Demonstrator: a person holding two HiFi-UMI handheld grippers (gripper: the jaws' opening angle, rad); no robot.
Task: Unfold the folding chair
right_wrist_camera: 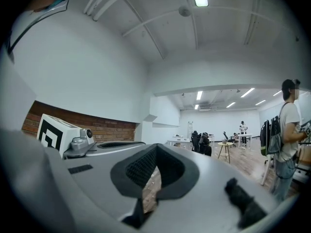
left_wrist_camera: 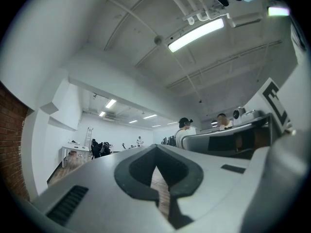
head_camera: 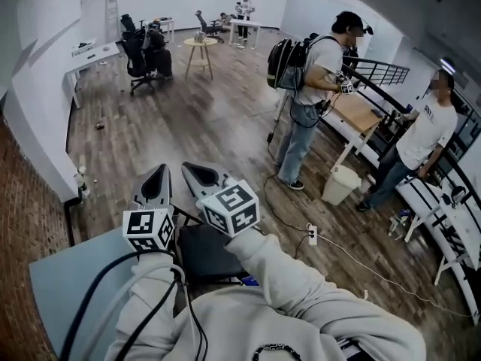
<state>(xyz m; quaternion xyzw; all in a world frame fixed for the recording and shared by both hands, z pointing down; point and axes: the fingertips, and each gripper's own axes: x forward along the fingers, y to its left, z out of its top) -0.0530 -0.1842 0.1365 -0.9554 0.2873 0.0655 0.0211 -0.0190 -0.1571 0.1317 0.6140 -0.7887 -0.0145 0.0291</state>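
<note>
1. The folding chair shows in the head view as a dark flat panel with a black tube along its top. It sits low in front of the person, just beside the right edge of the grey-blue tabletop.
2. Both grippers are held up above the chair and apart from it, with their tips pointing away over the wooden floor. The person's grey sleeves hide part of the chair's near side, so I cannot tell whether it is folded.
3. The left gripper has its jaws drawn together at the tip. Its own view shows only a thin slit of floor between the dark pads, and nothing is held.
4. The right gripper is the same, with its jaws meeting at the tip and nothing between them.
5. Black cables run from the left gripper's marker cube back over the near corner of the tabletop.
6. A white bin stands on the floor well beyond the chair, near a standing person with a backpack. What is in the bin cannot be made out.
</note>
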